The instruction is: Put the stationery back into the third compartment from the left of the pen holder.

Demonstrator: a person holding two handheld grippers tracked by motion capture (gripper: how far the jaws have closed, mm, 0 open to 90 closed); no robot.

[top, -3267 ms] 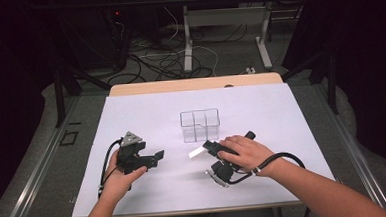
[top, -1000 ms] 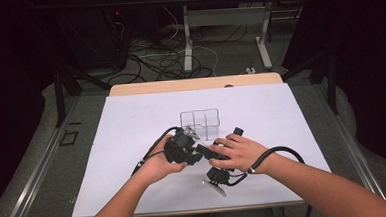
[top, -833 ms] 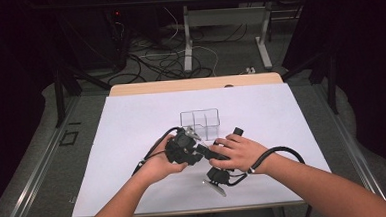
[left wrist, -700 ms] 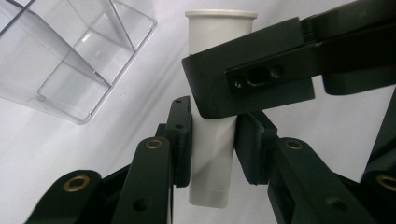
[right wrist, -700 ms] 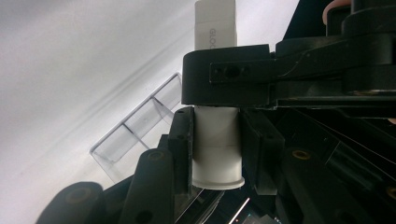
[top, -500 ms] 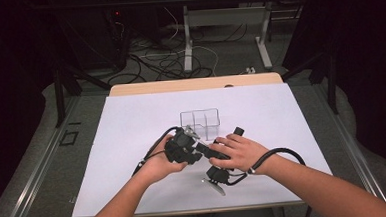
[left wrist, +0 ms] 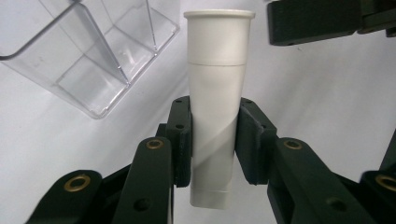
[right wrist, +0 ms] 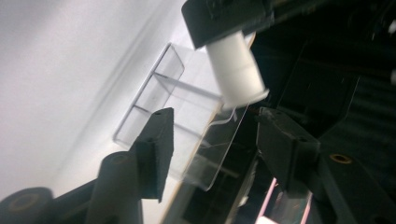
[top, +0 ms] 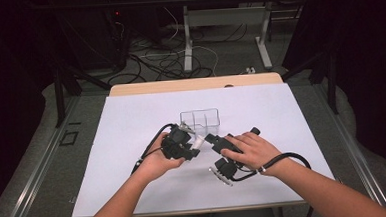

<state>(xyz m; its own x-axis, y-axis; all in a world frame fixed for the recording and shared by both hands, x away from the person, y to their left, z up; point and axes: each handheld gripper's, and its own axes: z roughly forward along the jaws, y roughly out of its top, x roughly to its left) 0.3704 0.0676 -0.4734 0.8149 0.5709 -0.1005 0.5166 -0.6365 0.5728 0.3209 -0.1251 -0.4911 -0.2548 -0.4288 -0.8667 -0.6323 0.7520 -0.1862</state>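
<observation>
My left gripper (left wrist: pixel 212 140) now clamps the white plastic tube (left wrist: pixel 217 98), held over the white tabletop (top: pixel 131 121) just beside the clear plastic divided box (left wrist: pixel 93 56). My right gripper (right wrist: pixel 215 144) has just been opening, its jaws now apart and off the tube's cap end, so I judge the handover done and the box next.

A white sheet (top: pixel 132 126) covers the wooden table (top: pixel 194 84).

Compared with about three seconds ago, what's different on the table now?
The left gripper has moved in from the left to meet the right gripper and now clamps the white tube that the right one held before. The right gripper's jaws have just been opening and stand clear of the tube. The clear divided box and the white table cover are unchanged.
</observation>
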